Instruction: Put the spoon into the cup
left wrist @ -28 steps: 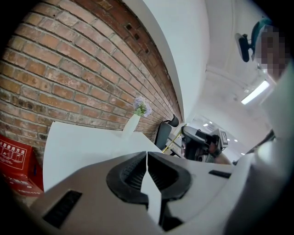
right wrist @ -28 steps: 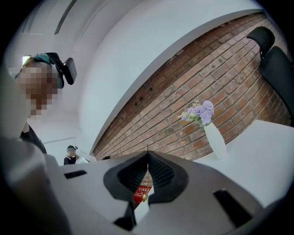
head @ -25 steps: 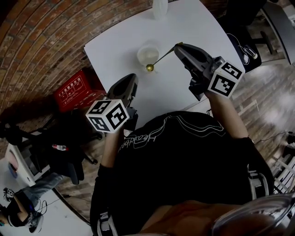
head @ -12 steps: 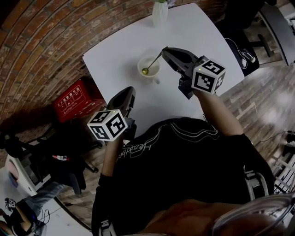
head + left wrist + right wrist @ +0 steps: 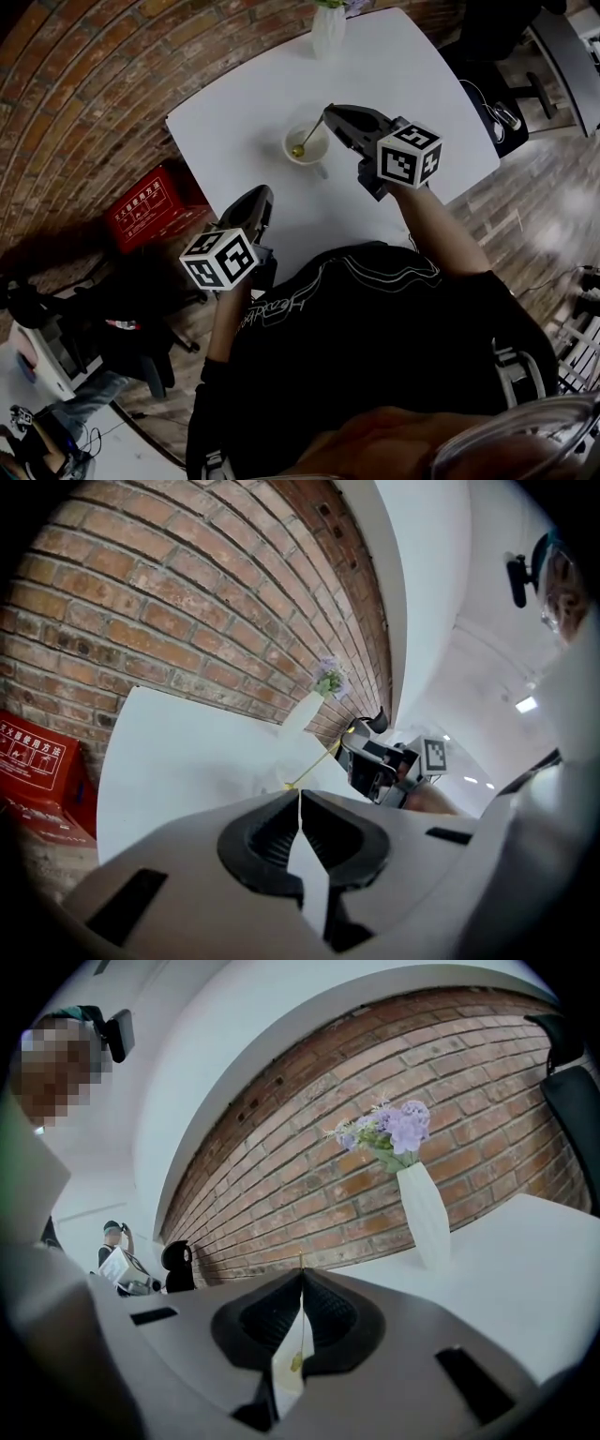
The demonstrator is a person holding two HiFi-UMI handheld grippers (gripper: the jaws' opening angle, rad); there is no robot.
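Your right gripper (image 5: pixel 330 110) pinches the slim gold metal spoon (image 5: pixel 310 131), its bowl apparently inside the round white cup (image 5: pixel 290 153); only release remains. Your left gripper (image 5: pixel 262 193) hangs closed, empty.

Glossy metal spoon (image 5: pixel 311 134) — matt table (image 5: pixel 394 75)

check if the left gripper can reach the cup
Probably yes: only bare table lies between the left gripper and the cup; the right gripper holds the spoon from the opposite side.

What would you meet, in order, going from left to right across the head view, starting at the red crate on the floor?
red crate → left tool → cup → right tool
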